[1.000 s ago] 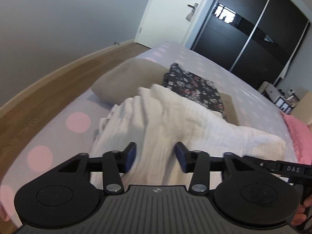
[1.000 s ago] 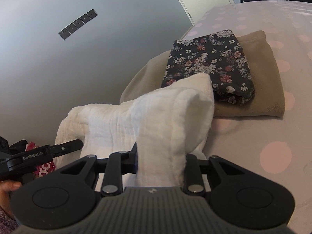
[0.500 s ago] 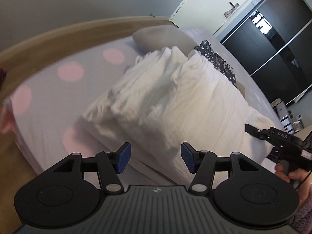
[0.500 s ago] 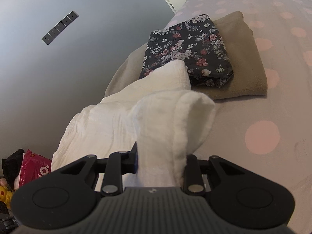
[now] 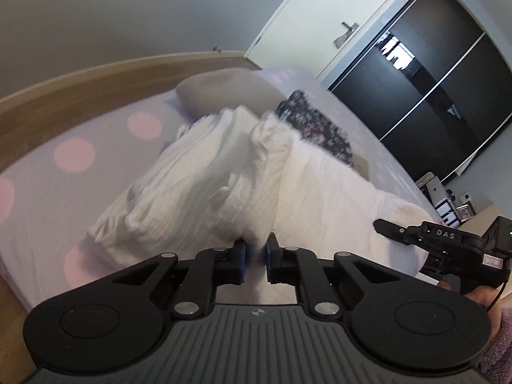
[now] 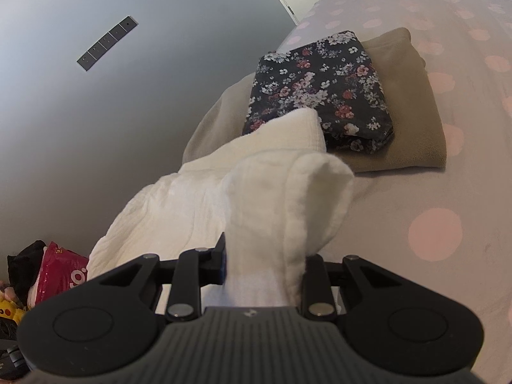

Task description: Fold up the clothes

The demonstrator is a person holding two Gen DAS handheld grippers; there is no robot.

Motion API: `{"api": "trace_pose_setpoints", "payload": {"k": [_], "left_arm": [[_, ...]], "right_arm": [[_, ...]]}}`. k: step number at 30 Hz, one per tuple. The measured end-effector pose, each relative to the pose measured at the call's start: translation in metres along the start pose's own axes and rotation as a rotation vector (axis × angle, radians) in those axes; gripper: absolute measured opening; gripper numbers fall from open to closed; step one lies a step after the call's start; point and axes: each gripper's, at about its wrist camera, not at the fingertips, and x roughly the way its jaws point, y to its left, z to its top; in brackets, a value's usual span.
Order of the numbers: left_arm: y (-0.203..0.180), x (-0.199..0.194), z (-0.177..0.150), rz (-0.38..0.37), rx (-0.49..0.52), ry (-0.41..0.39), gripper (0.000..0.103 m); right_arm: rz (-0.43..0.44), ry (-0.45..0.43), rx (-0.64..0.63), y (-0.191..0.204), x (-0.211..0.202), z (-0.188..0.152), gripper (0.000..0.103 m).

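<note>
My left claw [image 5: 255,260] has just pinched down to a narrow gap on the near edge of the white garment [image 5: 243,185]; half a second ago its jaws stood wide and clear of the cloth. My right claw [image 6: 262,267] still clamps a thick bunched fold of the same garment [image 6: 281,211], as it did a second back. With both near corners now held, I judge the next fold can begin, carrying this edge over the rest. The garment lies crumpled on the polka-dot bed [image 6: 432,211], so I expect uneven layers unless I draw it taut first. Just beyond it sits a folded floral piece [image 6: 320,86] stacked on a folded beige one [image 6: 412,115]; the white cloth's far end touches that stack, which could get dragged. Farther off stand the door [image 5: 323,16] and the dark wardrobe [image 5: 432,89].
</note>
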Motion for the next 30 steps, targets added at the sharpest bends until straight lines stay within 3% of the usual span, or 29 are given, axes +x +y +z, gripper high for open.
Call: {"api": "trace_pose_setpoints", "payload": {"k": [10, 16, 21, 30], "left_arm": [[-0.064, -0.032, 0.072, -0.032, 0.144, -0.14, 0.008], [-0.071, -0.042, 0.101, -0.045, 0.156, -0.208, 0.008], [-0.052, -0.024, 0.087, 0.001, 0.139, -0.157, 0.008], [0.002, 0.035, 0.032, 0.144, 0.062, 0.043, 0.009]], "right_arm": [[0.043, -0.107, -0.12, 0.059, -0.037, 0.071, 0.028], [0.103, -0.176, -0.151, 0.077, -0.04, 0.102, 0.028], [0.095, -0.097, -0.105, 0.064, -0.007, 0.099, 0.028], [-0.026, 0.1, -0.068, 0.02, 0.075, 0.043, 0.028]]}}
